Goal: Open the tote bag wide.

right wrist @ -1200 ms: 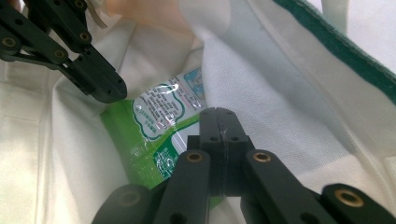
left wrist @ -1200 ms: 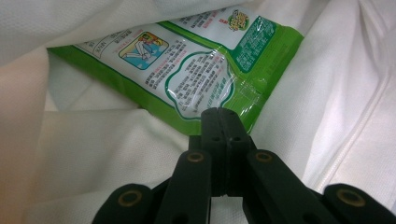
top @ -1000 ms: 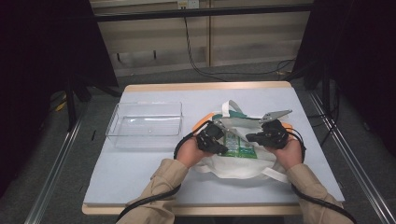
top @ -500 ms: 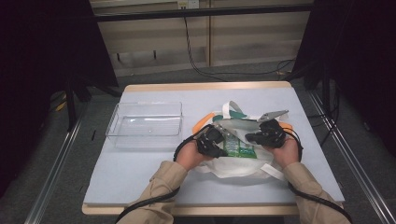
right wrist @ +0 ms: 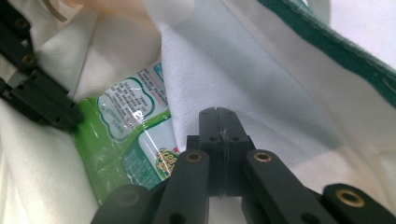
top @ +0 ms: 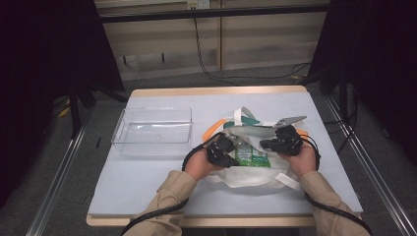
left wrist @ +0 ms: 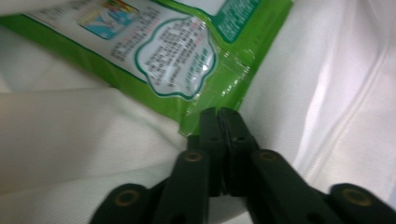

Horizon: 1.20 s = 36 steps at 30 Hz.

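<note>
Overhead camera; gripper cameras inside bag (top: 246,174)

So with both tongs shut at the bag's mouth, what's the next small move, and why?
Probably pull the left tongs up and back, drawing the green packet out of the white bag: they look pinched on its corner, and the right tongs sit shut at the bag's cloth.

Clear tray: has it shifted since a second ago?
No. The clear tray keeps its place by the table's far-left corner, apart from the white bag.
</note>
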Available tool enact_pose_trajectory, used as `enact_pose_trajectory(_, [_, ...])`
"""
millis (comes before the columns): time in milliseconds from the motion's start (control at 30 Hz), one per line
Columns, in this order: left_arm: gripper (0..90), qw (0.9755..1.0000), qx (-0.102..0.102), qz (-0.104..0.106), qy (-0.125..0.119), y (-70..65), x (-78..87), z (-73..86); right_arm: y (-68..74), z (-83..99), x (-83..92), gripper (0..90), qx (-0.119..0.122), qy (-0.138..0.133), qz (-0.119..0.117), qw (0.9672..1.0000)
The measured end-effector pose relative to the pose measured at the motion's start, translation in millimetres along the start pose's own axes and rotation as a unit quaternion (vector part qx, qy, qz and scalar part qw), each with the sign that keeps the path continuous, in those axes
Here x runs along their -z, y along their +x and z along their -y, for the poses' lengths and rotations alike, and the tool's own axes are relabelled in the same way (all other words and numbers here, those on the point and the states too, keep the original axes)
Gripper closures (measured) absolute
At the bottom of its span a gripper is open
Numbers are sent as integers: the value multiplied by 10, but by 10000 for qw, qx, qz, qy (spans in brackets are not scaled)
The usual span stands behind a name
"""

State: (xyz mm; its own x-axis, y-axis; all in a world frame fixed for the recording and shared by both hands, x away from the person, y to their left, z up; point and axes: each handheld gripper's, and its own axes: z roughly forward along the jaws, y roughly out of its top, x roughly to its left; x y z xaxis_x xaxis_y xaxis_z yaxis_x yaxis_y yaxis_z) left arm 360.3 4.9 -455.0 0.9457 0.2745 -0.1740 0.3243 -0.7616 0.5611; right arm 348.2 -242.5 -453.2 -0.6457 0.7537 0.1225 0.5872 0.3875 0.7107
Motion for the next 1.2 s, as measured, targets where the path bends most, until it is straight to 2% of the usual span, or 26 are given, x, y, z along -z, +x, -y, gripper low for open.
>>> enact_pose_trajectory(33, [833,9999,-105,-39,-1,17,17,0,4,2,13,894,-3,-7,2,10000])
enact_pose_trajectory(100, [788,9999,38,-66,-111,27,34,1,4,6,40,891,32,-59,-21,10000])
enact_pose_trajectory(133, [765,9999,-88,-98,-48,45,50,-3,5,8,55,887,41,-62,-29,10000])
enact_pose_trajectory(200, [742,9999,23,-119,-70,30,51,-12,4,12,81,885,59,-91,-52,9999])
enact_pose_trajectory(233, [721,9998,-70,-172,-10,34,63,-20,8,15,91,885,34,-117,-41,9999])
enact_pose_trajectory(267, [702,9998,-77,-177,-39,36,67,-22,10,18,100,885,29,-129,-36,9999])
enact_pose_trajectory(300, [682,9996,38,-232,-164,22,61,-20,11,20,113,885,36,-128,-61,9999])
enact_pose_trajectory(433, [636,9997,-96,-243,-41,62,61,-14,22,30,135,880,41,-156,-66,9998])
enact_pose_trajectory(533, [612,9998,-33,-190,-27,59,24,-12,25,38,147,880,66,-157,-94,9998])
enact_pose_trajectory(600, [602,9998,-75,-173,116,70,20,-21,26,41,153,875,52,-151,-85,9998])
enact_pose_trajectory(667, [594,9998,18,-171,82,55,-10,-23,22,48,159,874,69,-165,-62,9998])
enact_pose_trajectory(767, [594,9995,-148,-186,230,66,-25,-33,21,54,163,872,37,-159,-74,9998])
enact_pose_trajectory(867, [612,9997,-33,-192,160,50,-54,-34,25,58,165,868,15,-148,-64,9999])
enact_pose_trajectory(900, [632,9996,-83,-190,183,46,-60,-34,27,59,164,868,15,-148,-59,9999])
enact_pose_trajectory(933, [681,9996,-48,-130,231,39,-74,-37,30,60,163,868,15,-148,-58,9999])
enact_pose_trajectory(1000, [732,9994,-123,-163,285,39,-82,-41,33,57,158,863,23,-153,-61,9999])
enact_pose_trajectory(1033, [737,9996,-24,-146,231,37,-88,-40,36,56,159,862,18,-159,-74,9998])
enact_pose_trajectory(1133, [775,9996,36,-121,265,54,-77,-40,34,53,159,855,75,-142,-88,9998])
enact_pose_trajectory(1167, [805,9992,64,-269,306,41,-69,-48,34,52,158,848,79,-134,-89,9998])
enact_pose_trajectory(1200, [900,9989,38,-287,365,40,-67,-52,35,51,160,845,82,-139,-92,9998])
